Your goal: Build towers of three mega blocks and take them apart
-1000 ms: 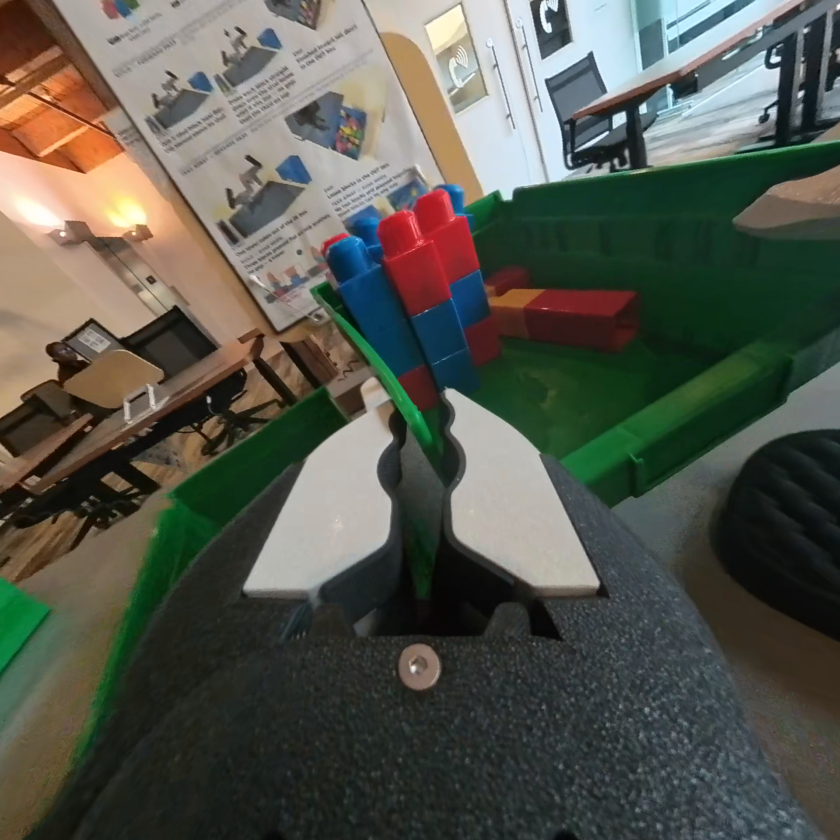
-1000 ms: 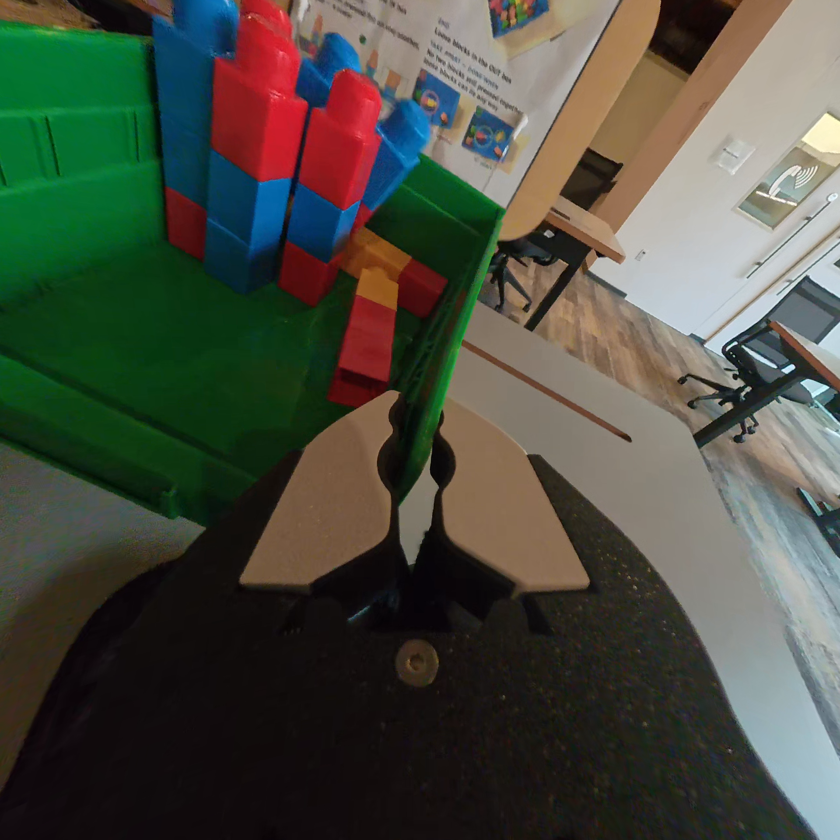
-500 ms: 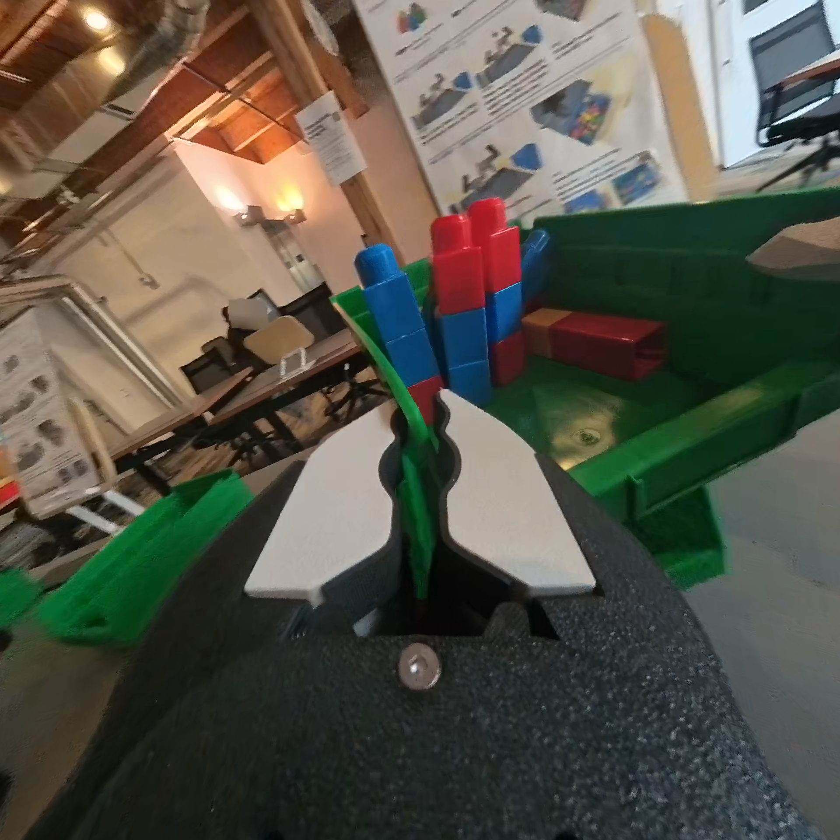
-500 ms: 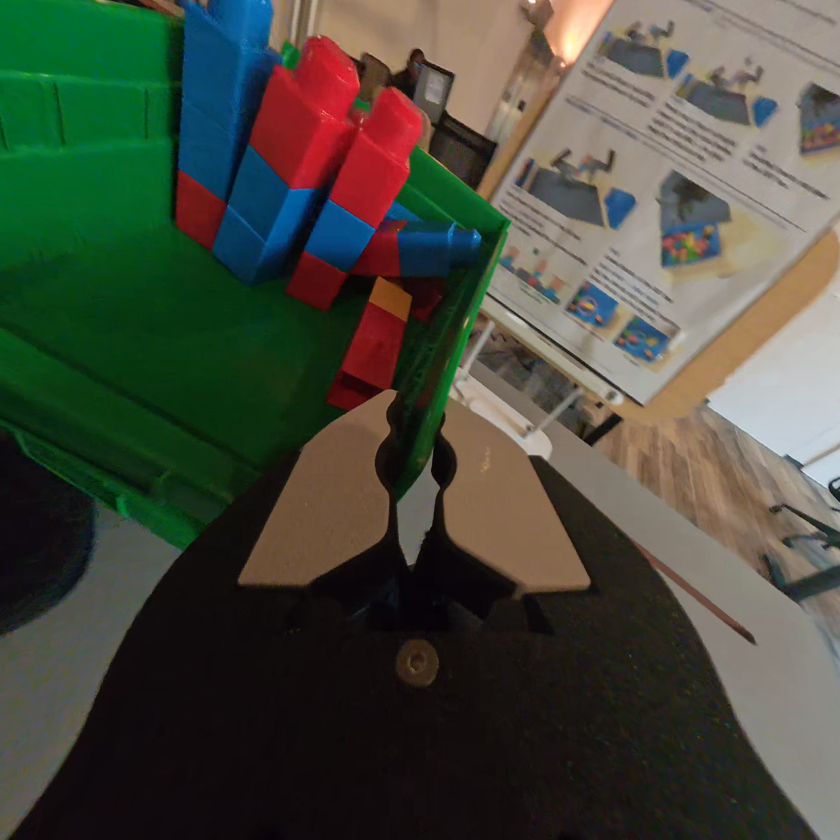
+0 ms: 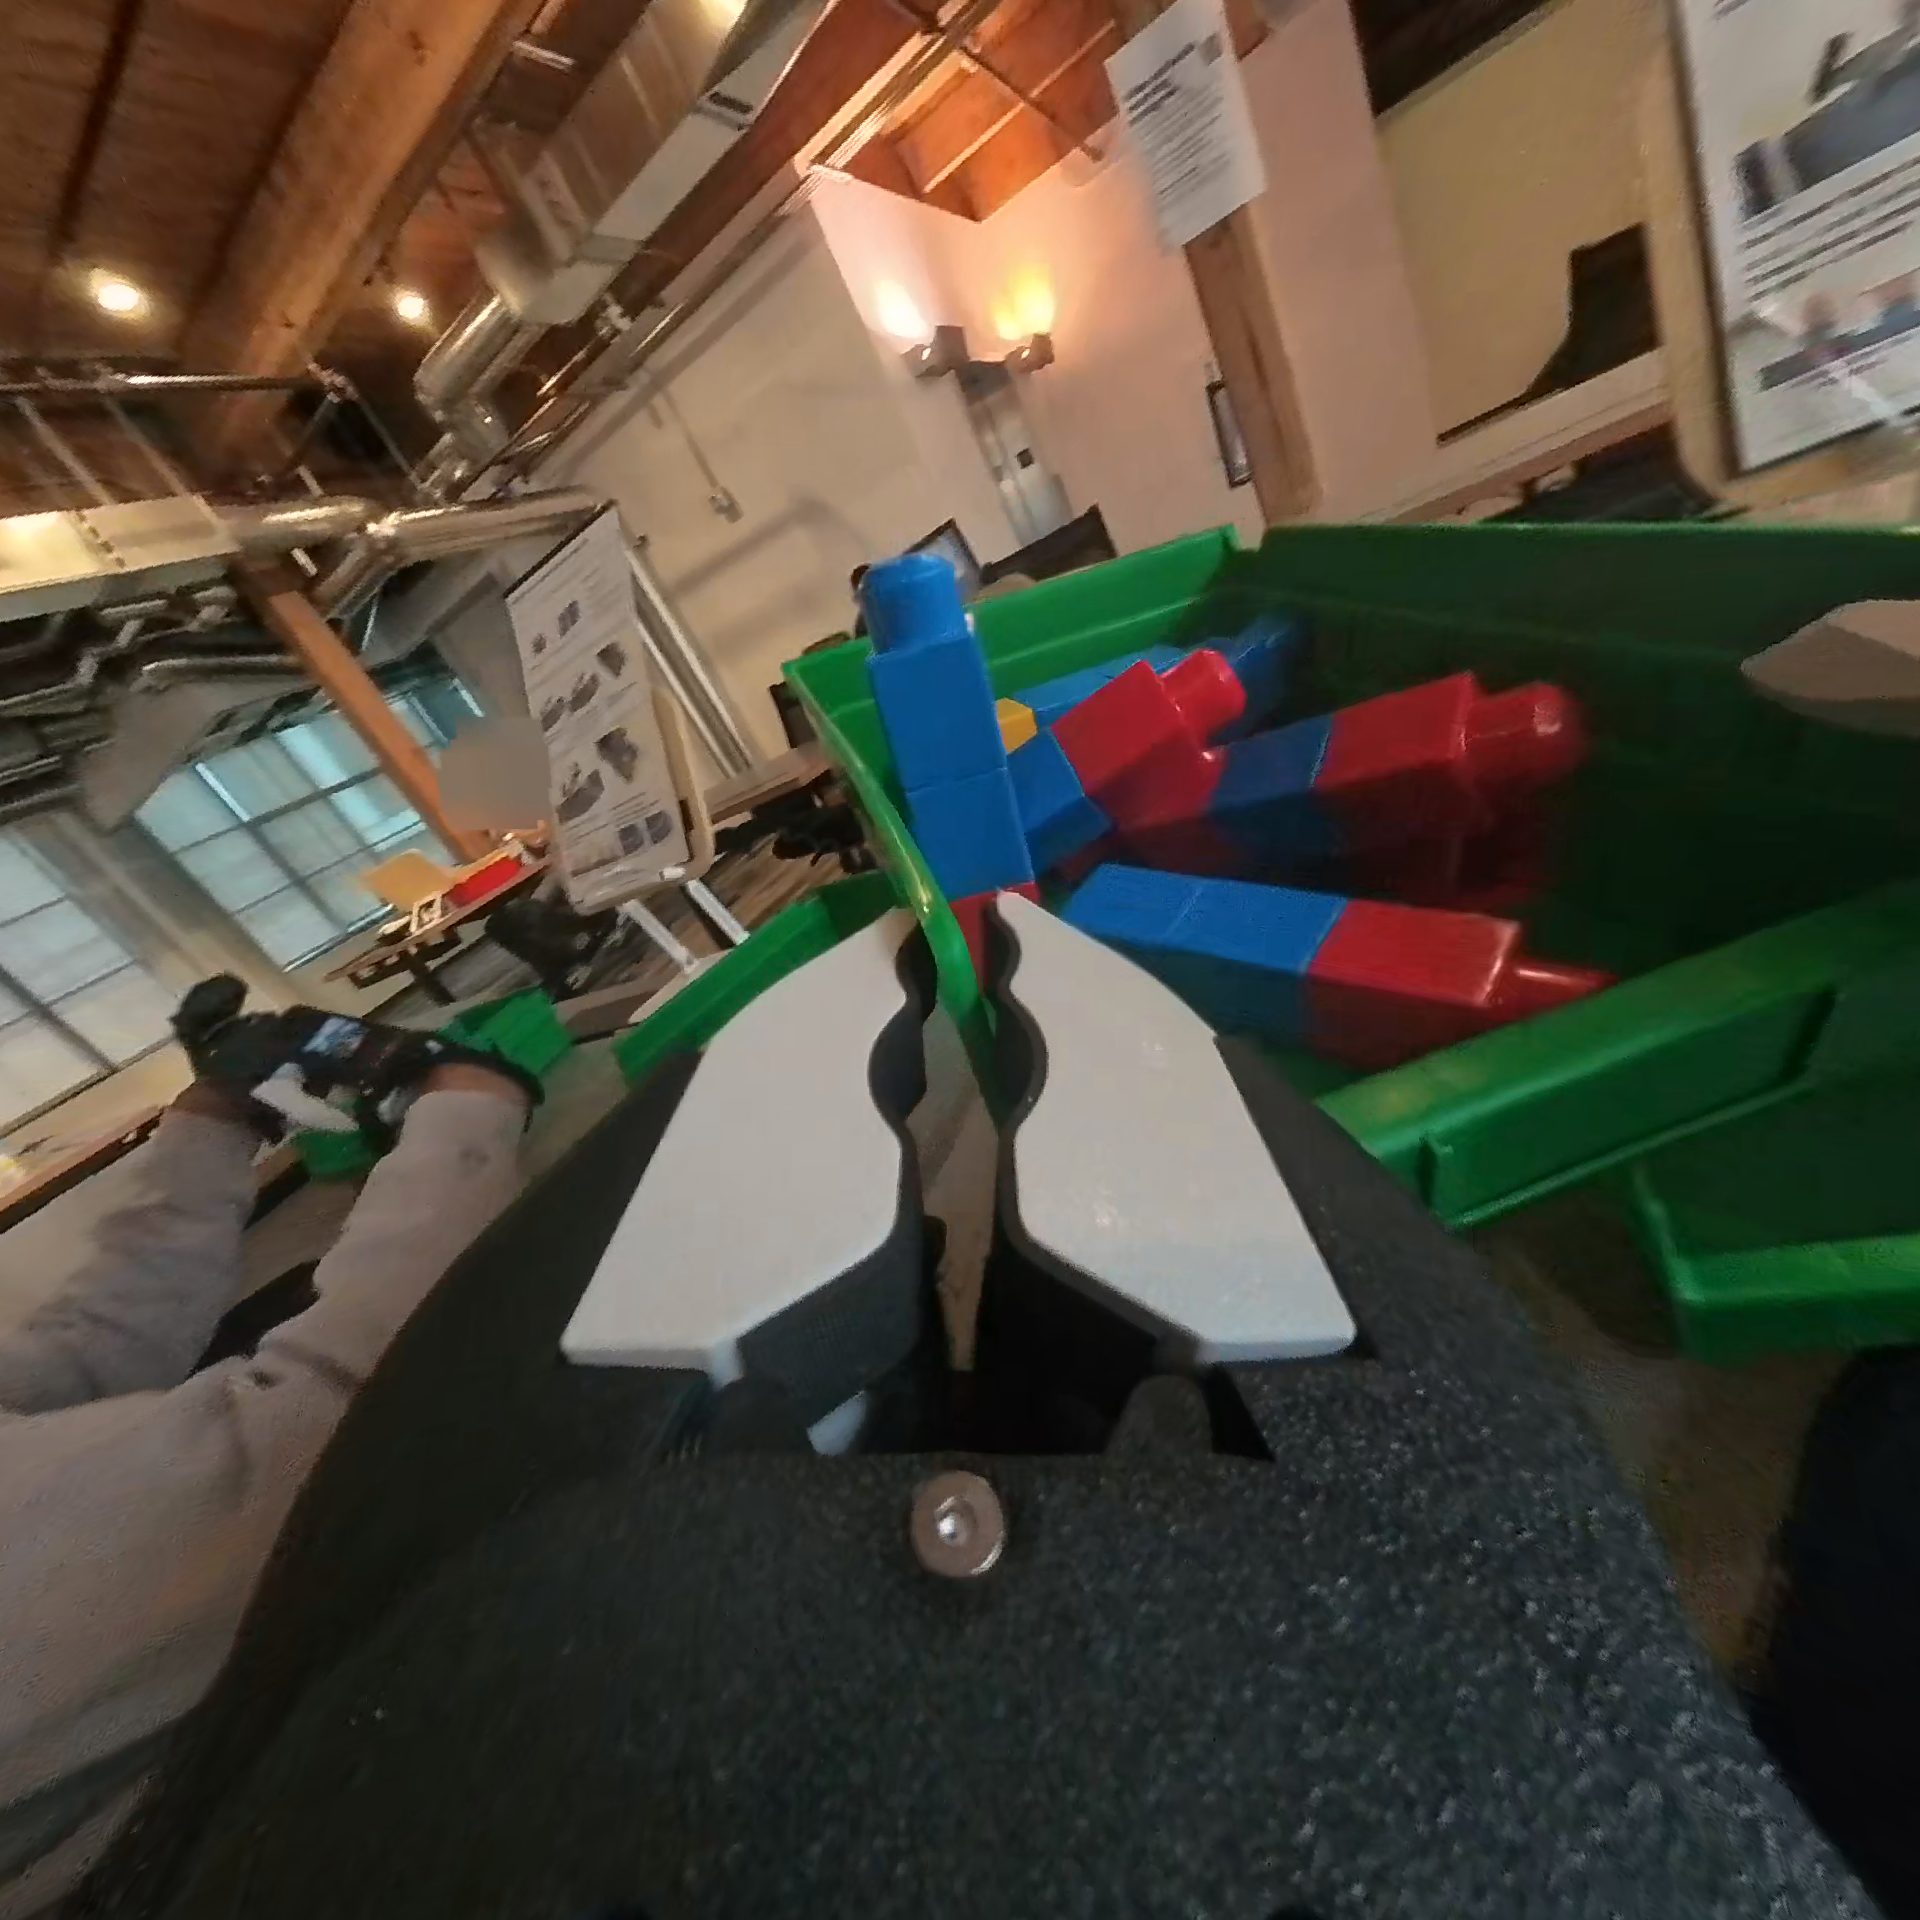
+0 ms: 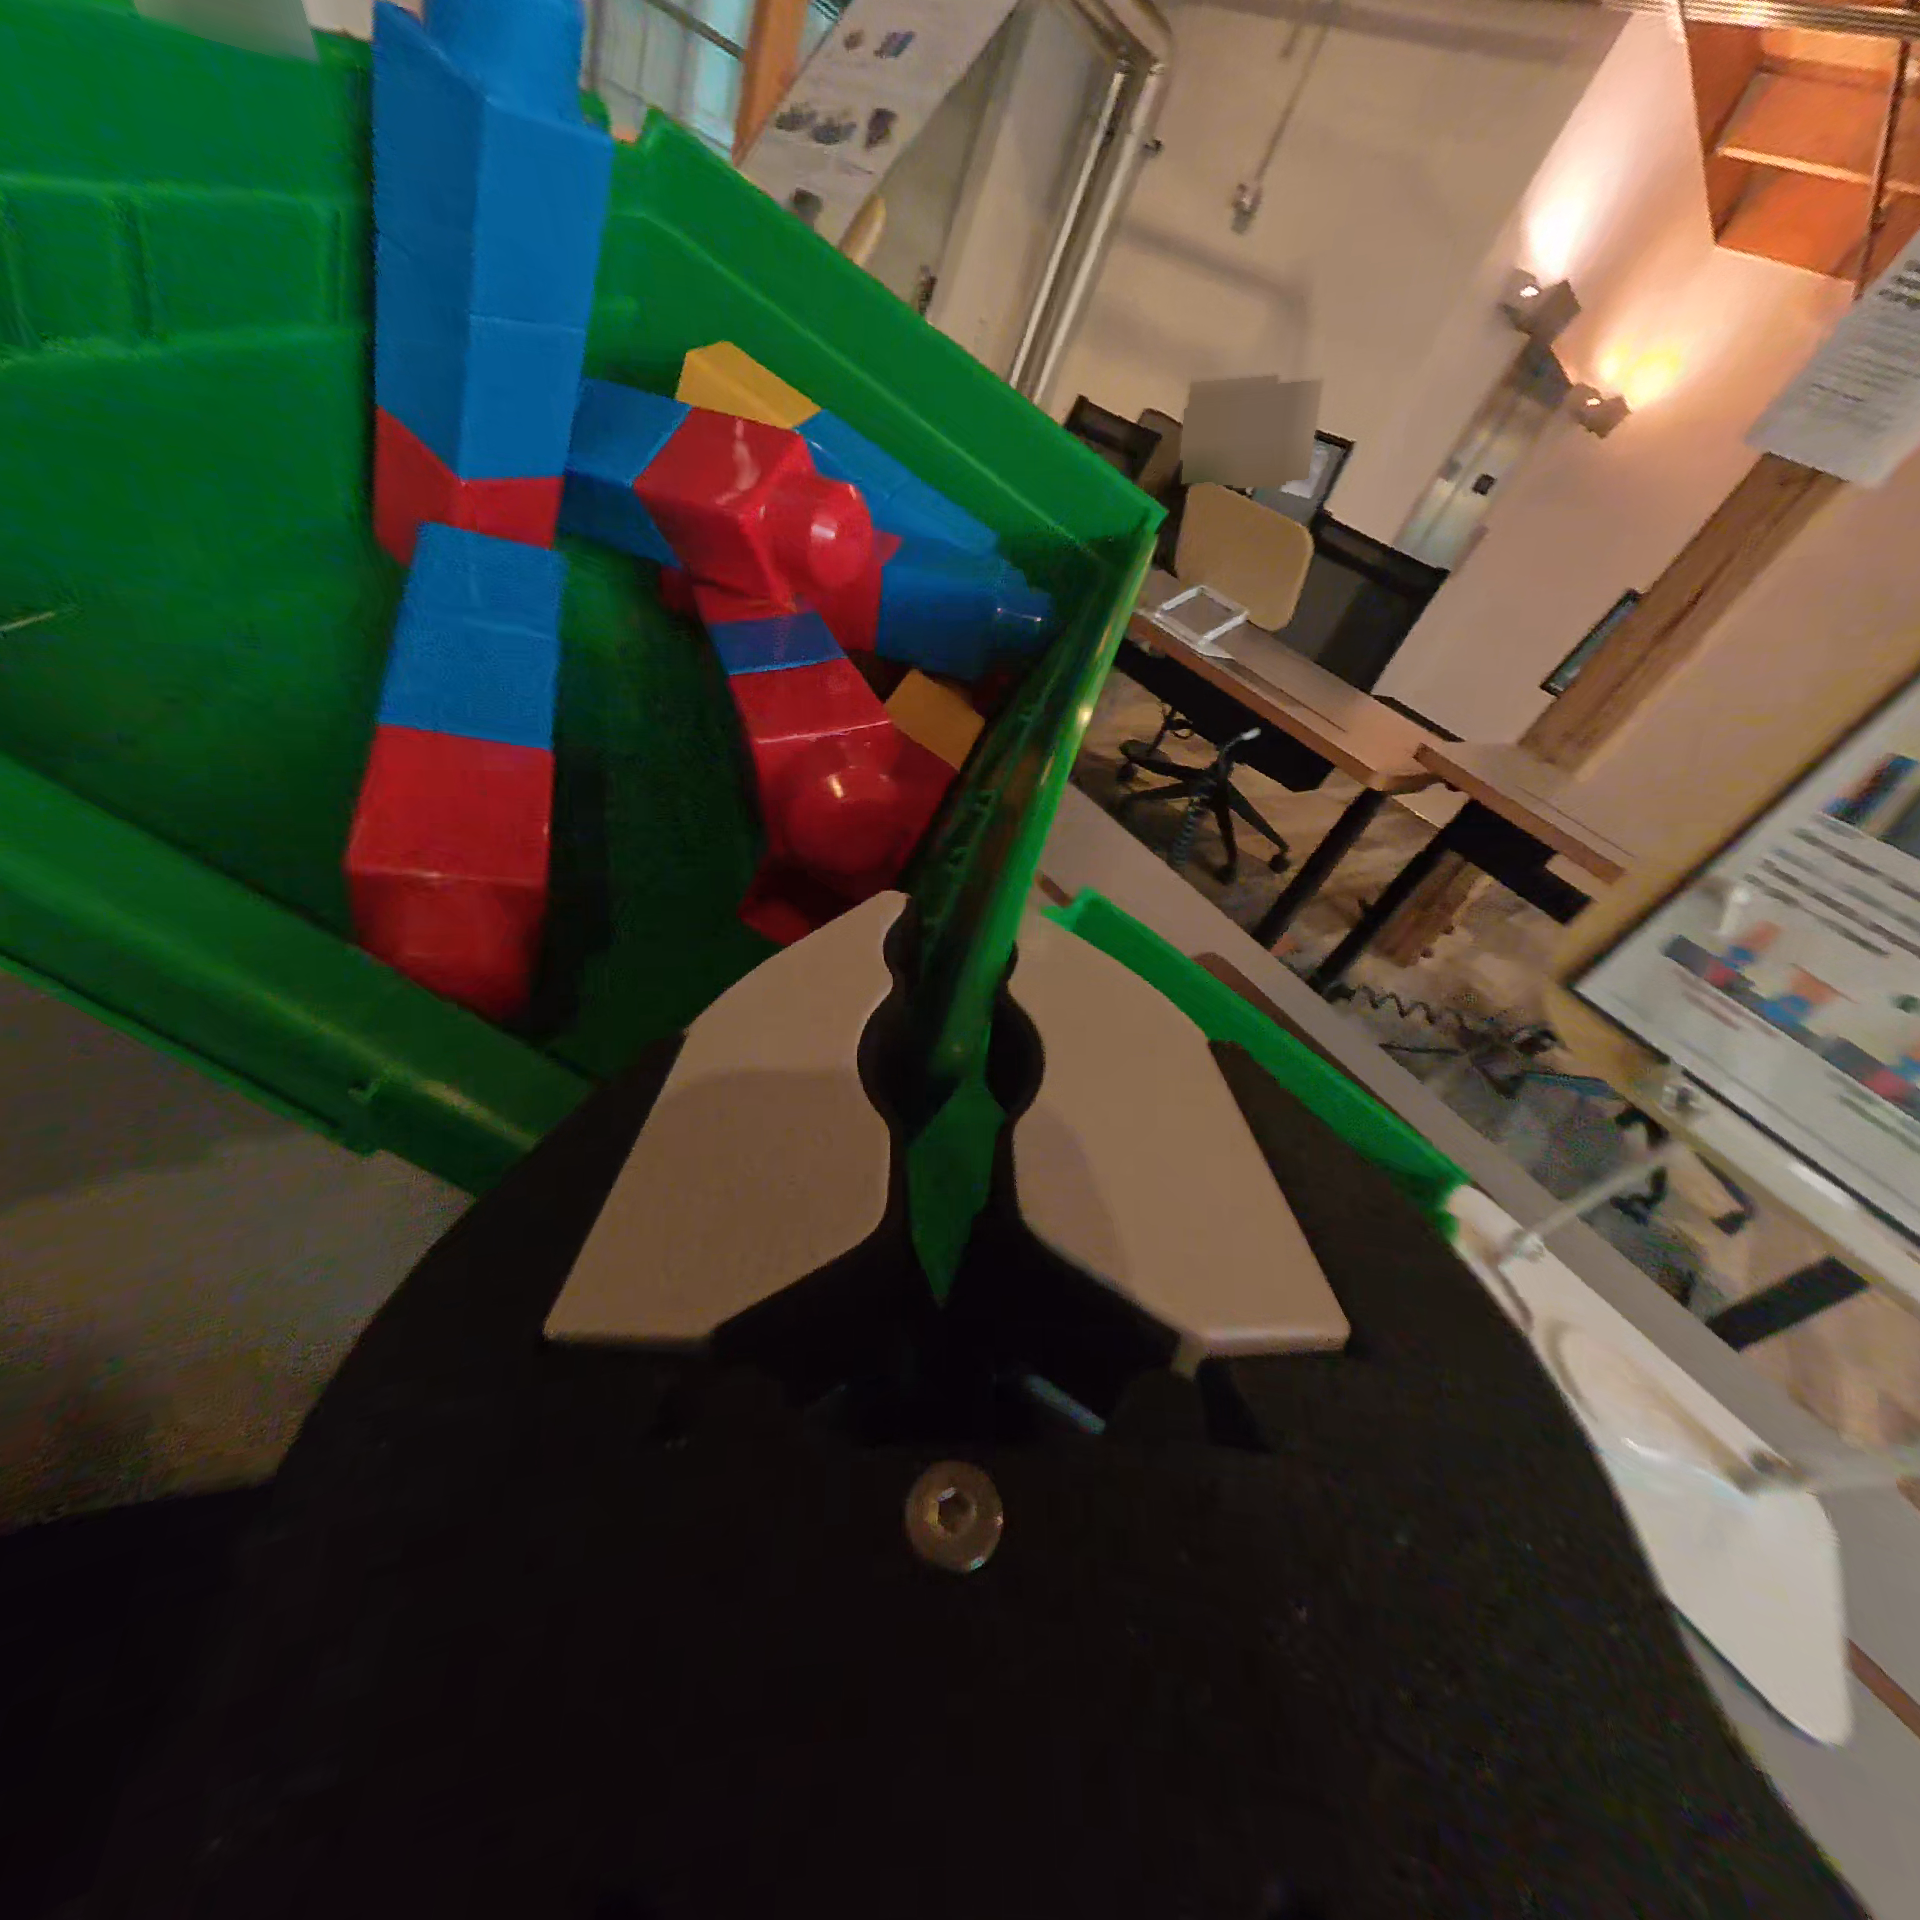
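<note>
- The left gripper (image 5: 961,920), at centre frame in the left wrist view, has its jaws drawn narrow and clamped on the side wall of a green bin (image 5: 1621,1081), which is tipped steeply.
- The right gripper (image 6: 956,940), at centre frame in its own view, has its jaws equally narrow, pinching the bin's opposite wall at the rim.
- Inside the bin, filling the upper left of the right wrist view, towers of red and blue blocks lie toppled: one fallen tower (image 6: 462,727) points its red end toward the near wall, and others are heaped in the far corner with yellow blocks (image 6: 743,387) among them.
- One blue tower (image 5: 951,758) stands just above the left gripper's tips, upright against the bin wall.
- At the lower right of the left wrist view, part of a second green bin (image 5: 1787,1268) sits just beside and below the tilted one.
- Judging by the tilt, the blocks are being poured out; the risks are a thin wall slipping from either narrow pinch and dropping the bin, or towers sliding past the second bin onto the table.
</note>
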`<act>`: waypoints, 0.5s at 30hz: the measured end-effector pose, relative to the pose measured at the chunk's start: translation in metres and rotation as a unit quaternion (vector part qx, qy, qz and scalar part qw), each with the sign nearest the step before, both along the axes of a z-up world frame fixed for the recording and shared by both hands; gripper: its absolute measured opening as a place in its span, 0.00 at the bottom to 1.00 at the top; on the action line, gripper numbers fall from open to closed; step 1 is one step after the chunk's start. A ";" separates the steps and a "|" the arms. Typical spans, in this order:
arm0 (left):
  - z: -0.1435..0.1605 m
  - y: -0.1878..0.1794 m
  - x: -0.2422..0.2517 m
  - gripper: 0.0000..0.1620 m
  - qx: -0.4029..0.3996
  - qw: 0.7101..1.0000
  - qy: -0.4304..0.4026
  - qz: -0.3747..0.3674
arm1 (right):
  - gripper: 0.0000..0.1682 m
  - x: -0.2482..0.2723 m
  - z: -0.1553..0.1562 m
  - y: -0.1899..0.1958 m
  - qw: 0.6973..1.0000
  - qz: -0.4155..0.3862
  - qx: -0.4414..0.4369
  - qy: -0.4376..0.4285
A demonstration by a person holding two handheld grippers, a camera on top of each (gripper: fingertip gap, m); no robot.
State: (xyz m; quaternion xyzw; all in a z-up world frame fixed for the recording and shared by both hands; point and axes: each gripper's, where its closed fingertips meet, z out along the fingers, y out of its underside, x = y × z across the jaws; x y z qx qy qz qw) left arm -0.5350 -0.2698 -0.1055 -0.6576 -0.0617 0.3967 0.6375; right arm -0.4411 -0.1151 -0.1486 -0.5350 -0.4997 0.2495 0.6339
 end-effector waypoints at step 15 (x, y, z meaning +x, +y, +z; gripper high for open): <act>-0.063 -0.058 -0.078 0.03 -0.004 0.995 -0.055 0.083 | 0.06 -0.086 -0.068 -0.050 0.997 0.053 -0.014 -0.050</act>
